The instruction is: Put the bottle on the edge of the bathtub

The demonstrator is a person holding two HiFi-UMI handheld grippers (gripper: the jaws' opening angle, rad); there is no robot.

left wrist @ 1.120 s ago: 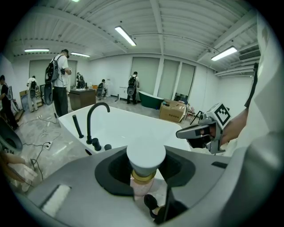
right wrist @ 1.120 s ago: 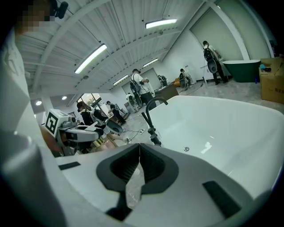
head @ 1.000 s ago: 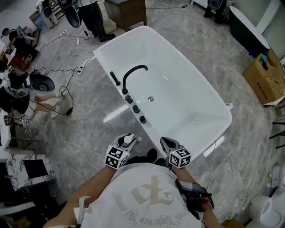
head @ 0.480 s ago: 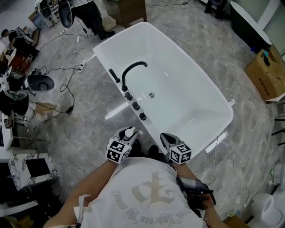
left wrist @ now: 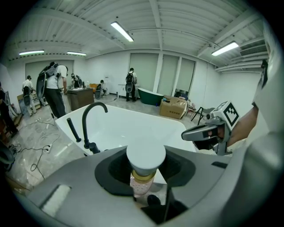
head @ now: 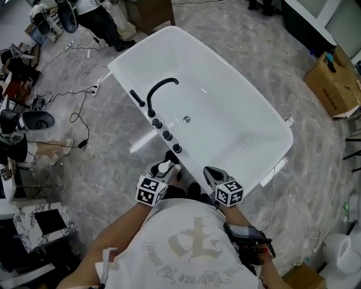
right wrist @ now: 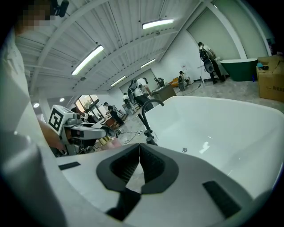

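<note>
A white bathtub (head: 256, 121) lies slantwise on the grey marble floor in the head view. A small bottle (head: 164, 166) with a white cap, a gold ring and a pinkish body (left wrist: 145, 156) stands between the jaws of my left gripper (head: 161, 171), which is shut on it. It hovers just short of the tub's near rim, close to the lowest black knob (head: 176, 148). To the right, my right gripper (head: 210, 175) is shut with nothing in it, its jaw tips meeting (right wrist: 140, 150) above the near rim.
A black arched faucet (head: 161, 89) and three knobs stand on the tub's left rim. Cables (head: 84, 113) trail over the floor at left. A person (head: 101, 17) stands beyond the tub. A cardboard box (head: 333, 82) sits at right.
My left gripper with the bottle has crept a little closer to the tub's rim and the knobs. The right gripper has stayed put. The head view has shifted slightly.
</note>
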